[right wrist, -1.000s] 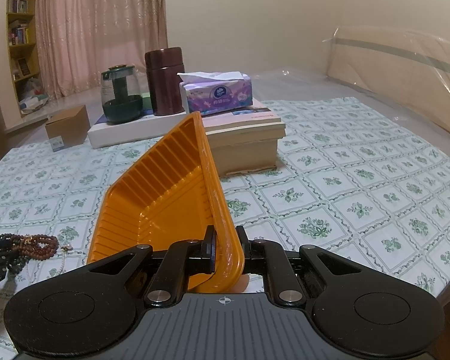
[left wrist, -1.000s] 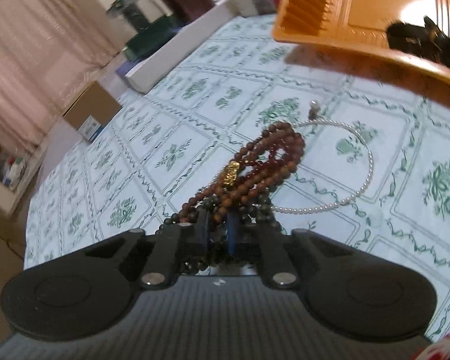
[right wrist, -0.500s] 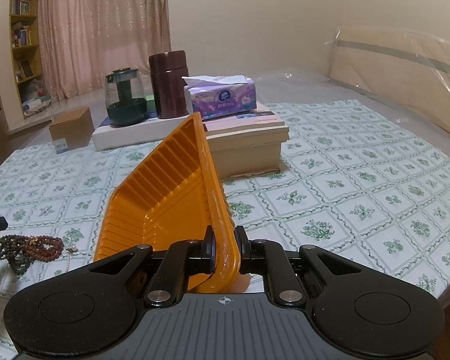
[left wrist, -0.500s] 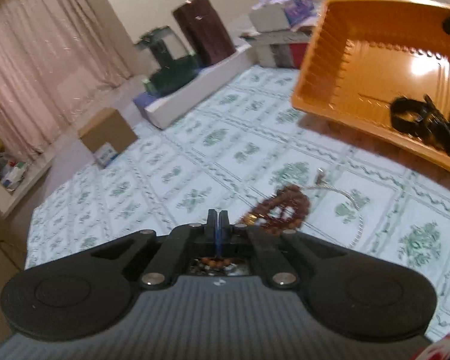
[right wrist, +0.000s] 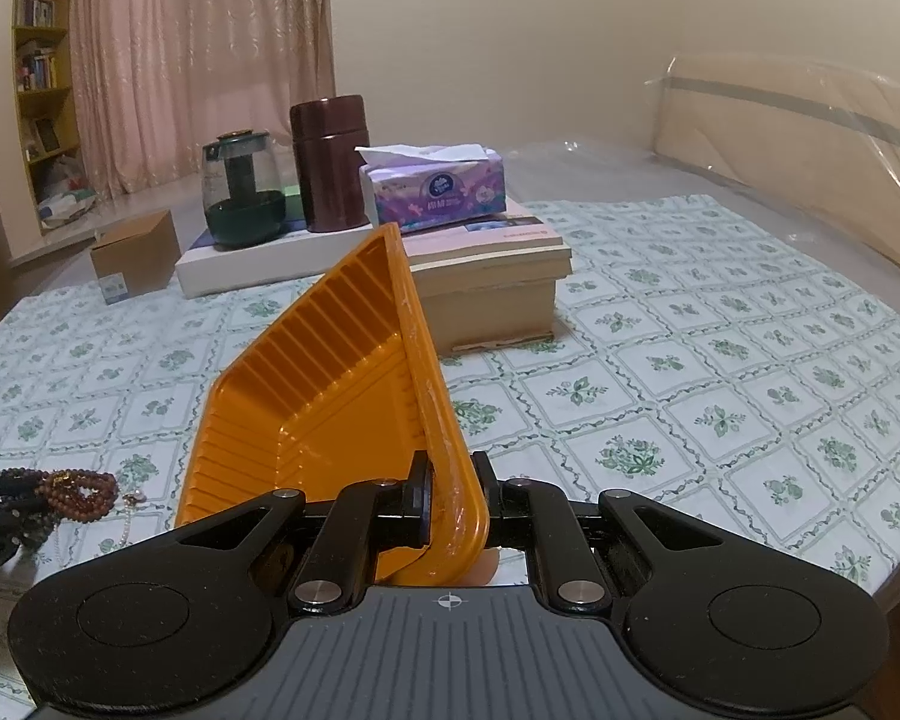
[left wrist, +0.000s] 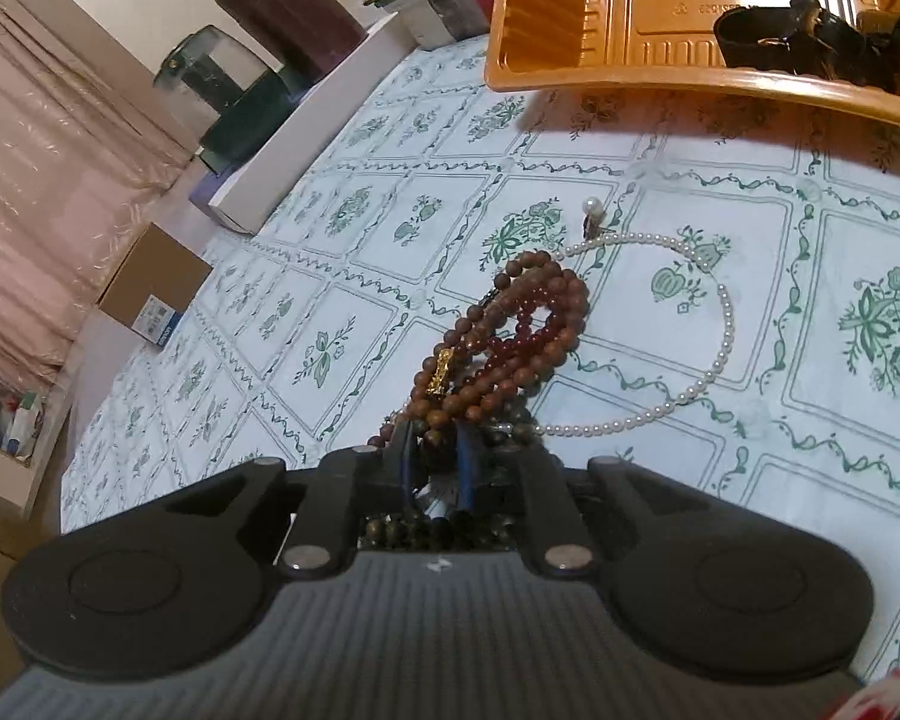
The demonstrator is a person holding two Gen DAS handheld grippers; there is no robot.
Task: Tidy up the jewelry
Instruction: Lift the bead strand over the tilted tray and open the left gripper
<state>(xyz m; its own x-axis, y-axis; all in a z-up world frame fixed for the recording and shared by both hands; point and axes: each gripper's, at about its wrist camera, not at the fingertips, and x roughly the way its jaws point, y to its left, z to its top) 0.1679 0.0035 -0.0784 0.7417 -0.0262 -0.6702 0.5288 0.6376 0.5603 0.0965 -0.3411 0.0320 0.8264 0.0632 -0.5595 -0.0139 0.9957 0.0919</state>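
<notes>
Brown beads [left wrist: 510,336] sit at twelve o'clock between your left claw [left wrist: 435,462], whose jaws have just been opening; close squarely while the right claw [right wrist: 453,495] clamps the tray [right wrist: 330,384].

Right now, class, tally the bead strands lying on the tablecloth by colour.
Brown wooden beads: 1
Dark red beads: 1
Dark greenish beads: 1
White pearls: 1
Total: 4
</notes>
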